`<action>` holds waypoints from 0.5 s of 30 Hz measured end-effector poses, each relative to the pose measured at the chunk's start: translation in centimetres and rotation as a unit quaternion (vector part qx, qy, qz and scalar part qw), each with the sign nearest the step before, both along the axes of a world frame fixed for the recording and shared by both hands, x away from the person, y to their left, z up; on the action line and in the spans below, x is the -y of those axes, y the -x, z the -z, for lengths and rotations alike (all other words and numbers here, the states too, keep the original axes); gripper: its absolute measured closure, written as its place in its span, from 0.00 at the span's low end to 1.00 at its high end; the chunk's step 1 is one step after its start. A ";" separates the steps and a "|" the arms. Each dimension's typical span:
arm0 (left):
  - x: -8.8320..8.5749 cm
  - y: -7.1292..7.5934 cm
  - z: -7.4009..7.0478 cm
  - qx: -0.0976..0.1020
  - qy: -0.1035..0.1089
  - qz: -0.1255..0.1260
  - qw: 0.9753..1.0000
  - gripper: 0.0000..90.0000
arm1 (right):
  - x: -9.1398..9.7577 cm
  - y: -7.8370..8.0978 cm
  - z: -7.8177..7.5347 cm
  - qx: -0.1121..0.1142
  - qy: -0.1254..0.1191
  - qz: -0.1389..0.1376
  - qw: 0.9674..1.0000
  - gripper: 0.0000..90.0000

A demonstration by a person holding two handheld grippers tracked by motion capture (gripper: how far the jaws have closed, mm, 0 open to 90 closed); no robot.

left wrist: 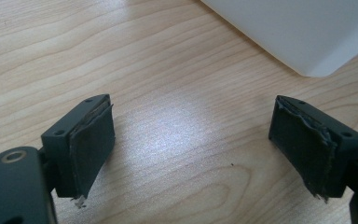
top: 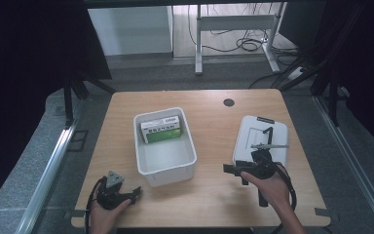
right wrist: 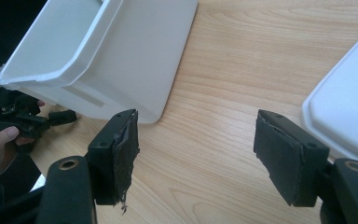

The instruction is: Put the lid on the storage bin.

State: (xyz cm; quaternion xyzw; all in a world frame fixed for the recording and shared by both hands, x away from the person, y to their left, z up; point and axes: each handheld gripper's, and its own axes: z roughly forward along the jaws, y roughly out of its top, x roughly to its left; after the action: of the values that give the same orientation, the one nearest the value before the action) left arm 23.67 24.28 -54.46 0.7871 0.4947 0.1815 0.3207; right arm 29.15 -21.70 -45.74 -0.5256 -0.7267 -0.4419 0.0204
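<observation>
The white bin (top: pixel 165 163) sits at the centre of the high view, a green box (top: pixel 162 131) in its far end. The left gripper (top: pixel 135 194), lower left, and the right gripper (top: pixel 227 168), lower right beside the white lid (top: pixel 263 129), both have jaws apart and empty.

The green box (top: pixel 162 130) label print is too small to read.

On the bench (top: pixel 209 105) a bin (top: pixel 164 168) sits left of centre, a box (top: pixel 162 130) in its far end. A lid (top: pixel 263 131) lies flat to the bin's right, well apart. The left gripper (top: pixel 135 194) rests before the bin's near-left corner, the right gripper (top: pixel 230 168) at the lid's near edge.
</observation>
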 end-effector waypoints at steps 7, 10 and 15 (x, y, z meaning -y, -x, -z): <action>0.0 0.0 0.0 0.000 0.001 -0.001 1.000 0.16 | -0.2 -0.7 -1.2 0.012 0.009 0.002 1.000 0.35; 0.0 0.0 0.0 0.000 0.001 -0.002 1.000 0.16 | -0.1 -0.9 -1.9 0.016 0.014 0.001 1.000 0.36; 0.0 0.0 0.0 0.001 0.002 -0.002 1.000 0.16 | 0.2 -1.3 -2.8 0.019 0.016 0.007 1.000 0.37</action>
State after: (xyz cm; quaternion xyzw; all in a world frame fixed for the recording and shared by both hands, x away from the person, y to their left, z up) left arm 23.69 24.25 -54.48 0.7855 0.4964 0.1817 0.3218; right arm 30.45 -21.93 -42.92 -0.5225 -0.7302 -0.4402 -0.0052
